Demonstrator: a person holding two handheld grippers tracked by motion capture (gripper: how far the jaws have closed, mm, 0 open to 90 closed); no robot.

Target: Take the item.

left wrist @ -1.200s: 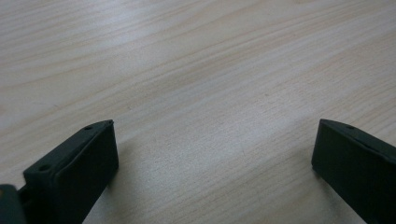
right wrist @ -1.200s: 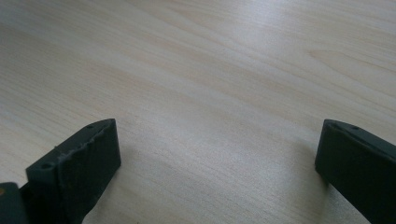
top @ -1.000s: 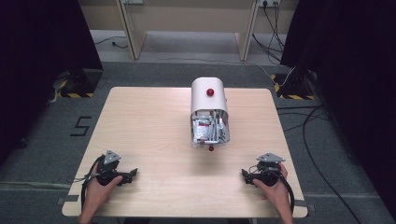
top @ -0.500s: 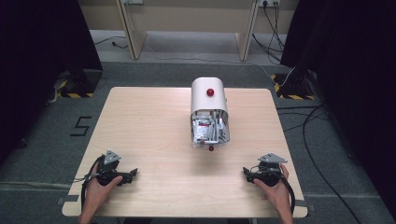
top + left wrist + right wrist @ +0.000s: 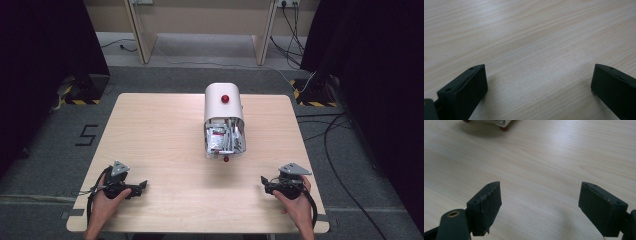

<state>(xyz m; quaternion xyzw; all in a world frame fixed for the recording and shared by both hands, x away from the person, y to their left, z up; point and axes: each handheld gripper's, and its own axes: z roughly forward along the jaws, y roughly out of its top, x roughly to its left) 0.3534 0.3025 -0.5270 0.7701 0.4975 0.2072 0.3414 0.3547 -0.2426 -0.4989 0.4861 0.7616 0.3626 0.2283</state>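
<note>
A white, round-topped container (image 5: 223, 120) lies on its side near the middle of the wooden table (image 5: 150, 135), its open mouth turned toward the person. A red knob (image 5: 225, 99) sits on its curved upper wall, and a second small red piece (image 5: 226, 159) shows just below the mouth, against the tabletop. The mouth is packed with what look like sachets or small packets (image 5: 220, 140), some with red print; the detail is too small to read.

The left gripper (image 5: 140, 186) rests low at the near left of the table, well apart from the container. In the left gripper view its jaws stand wide apart with nothing between them but bare wood. The right gripper (image 5: 266, 184) sits at the near right, likewise wide open and empty; in the right gripper view a corner of the container (image 5: 496, 122) and a red foot (image 5: 504, 128) show at the top edge.

The shell looks like thin, rigid plastic or sheet metal, probably light, smooth and rounded, so jaws closing on the curved wall would likely slip. The rim of the mouth or the knob seems a surer hold. The packets look soft, thin and crinkly, and are best pinched by a protruding edge, one at a time, while the other gripper steadies the shell against sliding.
</note>
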